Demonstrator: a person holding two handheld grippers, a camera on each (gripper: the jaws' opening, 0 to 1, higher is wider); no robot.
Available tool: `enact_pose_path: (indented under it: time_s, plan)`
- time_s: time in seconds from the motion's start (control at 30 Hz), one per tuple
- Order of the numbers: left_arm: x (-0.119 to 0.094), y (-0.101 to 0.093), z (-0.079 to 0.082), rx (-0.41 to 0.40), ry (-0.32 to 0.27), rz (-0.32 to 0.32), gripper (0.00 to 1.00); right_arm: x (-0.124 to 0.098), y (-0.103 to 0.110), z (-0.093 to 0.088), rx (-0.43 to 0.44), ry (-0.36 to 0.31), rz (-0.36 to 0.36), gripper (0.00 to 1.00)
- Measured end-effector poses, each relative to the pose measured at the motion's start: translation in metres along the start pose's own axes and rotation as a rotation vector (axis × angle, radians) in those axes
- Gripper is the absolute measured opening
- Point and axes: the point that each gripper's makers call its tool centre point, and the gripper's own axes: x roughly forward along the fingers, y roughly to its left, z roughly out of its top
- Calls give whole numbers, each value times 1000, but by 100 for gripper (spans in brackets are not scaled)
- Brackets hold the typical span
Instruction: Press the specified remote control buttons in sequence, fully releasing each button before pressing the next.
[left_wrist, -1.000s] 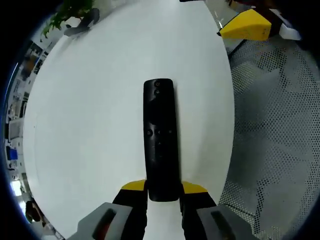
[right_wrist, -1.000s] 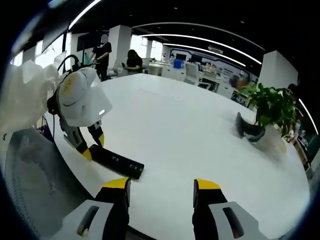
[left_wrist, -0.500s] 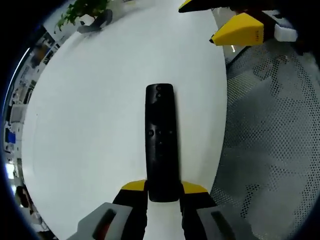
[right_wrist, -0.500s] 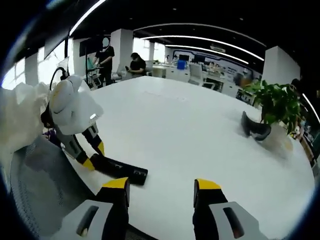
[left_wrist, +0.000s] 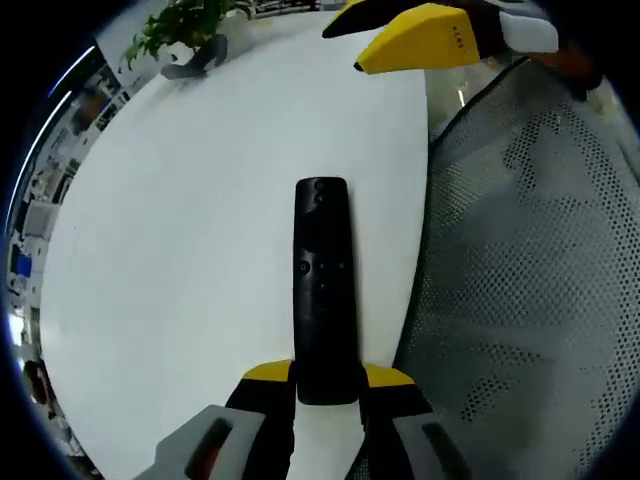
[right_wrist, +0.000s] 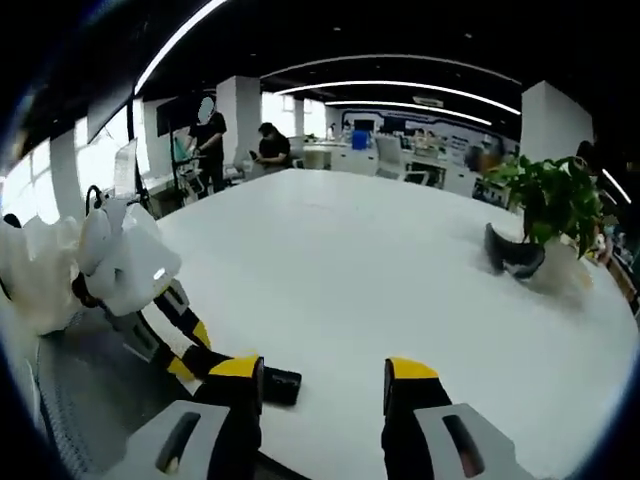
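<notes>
A long black remote lies lengthwise on the white table, close to its right edge. My left gripper is shut on the remote's near end, a yellow-tipped jaw on each side. In the right gripper view the left gripper comes in from the left, and the remote's far end pokes out beside my own left jaw. My right gripper is open with nothing between its jaws. One of its yellow fingers hovers beyond the remote's far end.
A grey mesh chair stands against the table edge by the remote. A potted plant and a dark curved object sit at the table's far side. Two people stand far behind.
The right gripper has moved closer to the remote, whose end now sits right by its left jaw. Its yellow finger has shifted left across the left gripper view. The left grip is unchanged.
</notes>
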Motion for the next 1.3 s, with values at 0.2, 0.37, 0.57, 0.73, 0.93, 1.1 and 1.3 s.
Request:
enact_pose_path:
  time_s: [0.2,0.37,0.57,0.73,0.93,1.1,1.3]
  plan:
    - [-1,-13,0,-32,-61,7,23,-1,-1,9,49,-19,24,39]
    - [-2,-16,0,-51,-100,20,23,8,9,12,64,17,105,28]
    - [-2,-17,1,-75,-170,20,24,25,21,12,63,83,165,24]
    - [-3,-17,2,-95,-265,14,24,42,21,-2,22,161,170,14]
    - [-3,-18,2,-112,-353,35,24,51,18,-25,54,242,180,2]
    - [-3,-17,4,-117,-360,34,24,52,20,-37,101,304,200,0]
    - [-2,-17,7,-122,-370,31,24,56,28,-61,14,429,199,0]
